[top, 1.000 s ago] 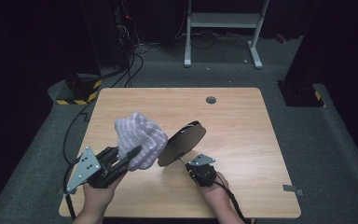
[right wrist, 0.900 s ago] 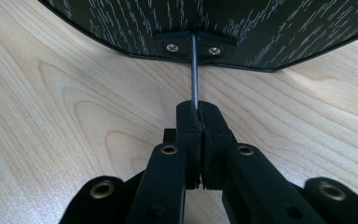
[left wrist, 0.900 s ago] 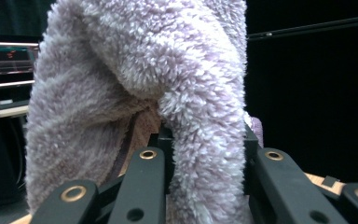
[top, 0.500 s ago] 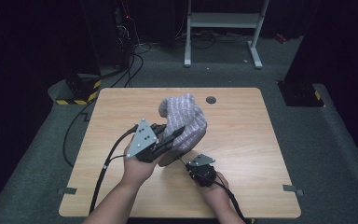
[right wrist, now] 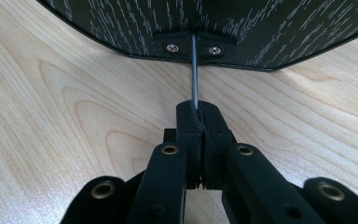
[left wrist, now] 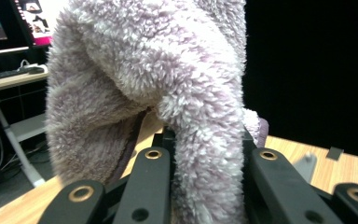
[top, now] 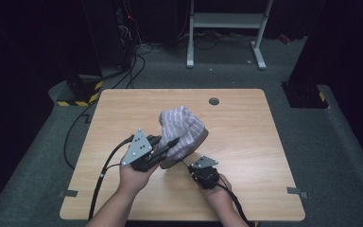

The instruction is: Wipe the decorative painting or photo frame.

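Carried rightward since a second ago, the fluffy lilac-and-white fleece cloth [top: 183,128] now drapes the round dark tilted pan [top: 189,146] over the desk [top: 246,142]; left gripper [top: 170,144] fingers have just been closing on it, while right gripper [top: 194,165] fingers clamp the pan's thin wire handle [right wrist: 194,70] (steadying it).

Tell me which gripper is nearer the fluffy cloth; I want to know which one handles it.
Left. The left gripper is clamped on a fold of the fluffy cloth. The right gripper sits below it, nearer the person, pinching the thin metal rod of the dark panel.

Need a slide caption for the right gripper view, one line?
Right gripper shut on the thin metal rod of a dark speckled panel above the wooden table.
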The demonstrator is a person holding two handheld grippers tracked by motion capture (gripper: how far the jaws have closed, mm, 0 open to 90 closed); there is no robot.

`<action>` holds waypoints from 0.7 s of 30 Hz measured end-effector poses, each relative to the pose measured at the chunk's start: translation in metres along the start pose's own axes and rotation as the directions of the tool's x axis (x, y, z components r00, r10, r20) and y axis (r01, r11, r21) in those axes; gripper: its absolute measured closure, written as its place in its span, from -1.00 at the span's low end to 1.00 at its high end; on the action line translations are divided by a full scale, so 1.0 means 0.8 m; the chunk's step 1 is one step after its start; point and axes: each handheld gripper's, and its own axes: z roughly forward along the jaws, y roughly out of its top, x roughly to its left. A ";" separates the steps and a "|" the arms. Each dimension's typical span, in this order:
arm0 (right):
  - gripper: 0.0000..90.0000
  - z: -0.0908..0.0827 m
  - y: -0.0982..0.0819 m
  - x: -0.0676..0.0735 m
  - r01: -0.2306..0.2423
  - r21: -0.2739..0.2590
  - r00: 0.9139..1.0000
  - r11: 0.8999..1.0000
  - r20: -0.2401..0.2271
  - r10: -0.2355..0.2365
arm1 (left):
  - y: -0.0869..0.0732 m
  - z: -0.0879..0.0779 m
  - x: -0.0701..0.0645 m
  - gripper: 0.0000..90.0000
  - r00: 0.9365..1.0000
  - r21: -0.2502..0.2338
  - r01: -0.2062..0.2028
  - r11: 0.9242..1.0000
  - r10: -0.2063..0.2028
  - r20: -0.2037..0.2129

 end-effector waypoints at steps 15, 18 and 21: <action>0.96 0.000 0.000 0.002 0.004 -0.001 1.000 1.000 0.004 -0.004 | -0.044 -0.061 0.002 0.68 0.999 0.019 0.026 1.000 -0.025 -0.040; 0.96 0.000 0.000 0.002 0.005 -0.001 1.000 1.000 0.004 -0.005 | -0.043 -0.057 0.003 0.68 0.999 0.015 0.034 0.999 -0.033 -0.037; 0.97 0.000 0.000 0.001 -0.001 0.001 1.000 1.000 0.000 0.001 | -0.035 -0.045 0.005 0.68 0.999 0.011 0.033 0.999 -0.033 -0.025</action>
